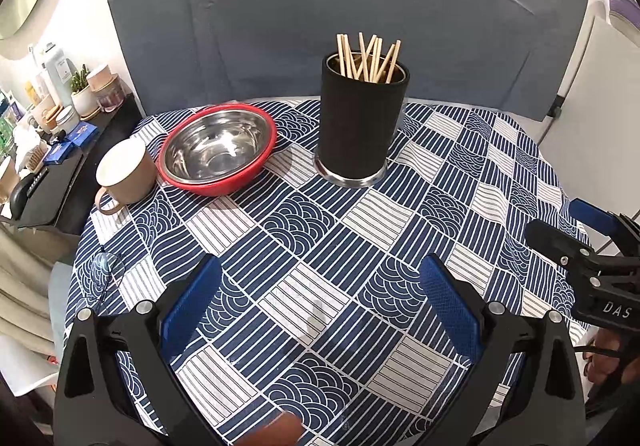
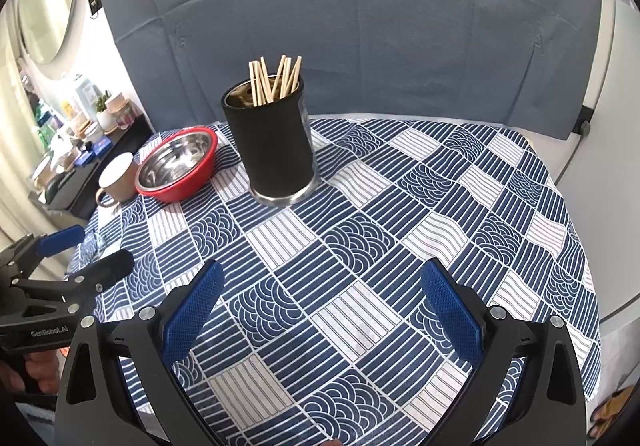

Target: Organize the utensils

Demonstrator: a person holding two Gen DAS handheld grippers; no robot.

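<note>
A black cylindrical holder (image 1: 362, 126) (image 2: 276, 150) stands upright on the round table near its far side, with several wooden chopsticks (image 1: 368, 56) (image 2: 274, 80) sticking up out of it. My left gripper (image 1: 320, 286) is open and empty, held over the table's near side. My right gripper (image 2: 320, 286) is also open and empty, well short of the holder. The right gripper shows at the right edge of the left wrist view (image 1: 592, 246); the left gripper shows at the left edge of the right wrist view (image 2: 68, 258).
A steel bowl inside a red bowl (image 1: 218, 148) (image 2: 178, 164) sits left of the holder, with a beige mug (image 1: 124, 172) (image 2: 116, 178) further left. Eyeglasses (image 1: 106, 270) lie near the table's left edge. A blue patterned cloth (image 1: 400, 214) covers the table. A cluttered shelf (image 1: 52, 126) stands left.
</note>
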